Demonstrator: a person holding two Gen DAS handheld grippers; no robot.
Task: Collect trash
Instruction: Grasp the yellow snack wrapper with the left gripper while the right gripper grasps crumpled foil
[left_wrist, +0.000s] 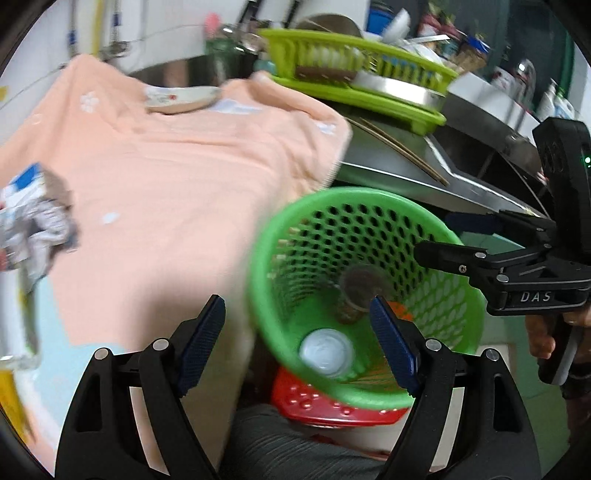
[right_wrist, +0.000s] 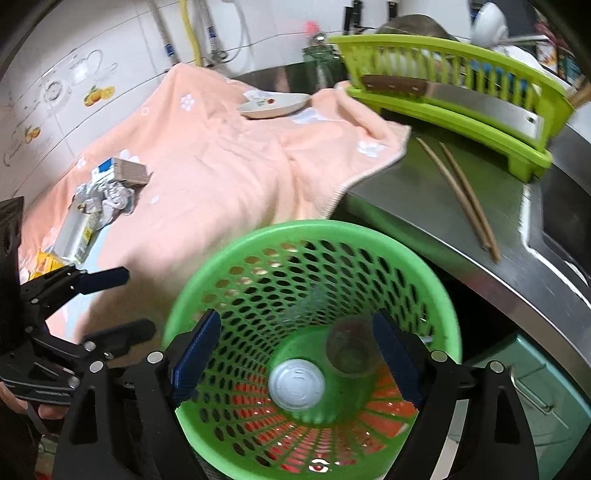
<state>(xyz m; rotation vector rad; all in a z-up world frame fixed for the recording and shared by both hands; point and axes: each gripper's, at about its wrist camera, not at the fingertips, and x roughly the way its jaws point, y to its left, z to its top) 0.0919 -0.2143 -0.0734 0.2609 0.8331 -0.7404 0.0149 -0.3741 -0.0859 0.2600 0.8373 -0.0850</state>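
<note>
Right wrist view: right gripper (right_wrist: 295, 354) spread, empty, over green basket (right_wrist: 258, 236) at bottom centre; lid (right_wrist: 296, 383) and cup (right_wrist: 351, 350) already inside. Left gripper (left_wrist: 295, 339) also spread, empty. Remaining trash (right_wrist: 99, 199) sits left on towel (right_wrist: 221, 166), likely next pick.

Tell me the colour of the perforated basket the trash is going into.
Bright green basket, with something red showing through its base holes. It shows best in the right wrist view.

Perforated glossy plastic basket (right_wrist: 258, 258); soft cloth towel (right_wrist: 221, 166); brushed steel counter (right_wrist: 424, 206).
</note>
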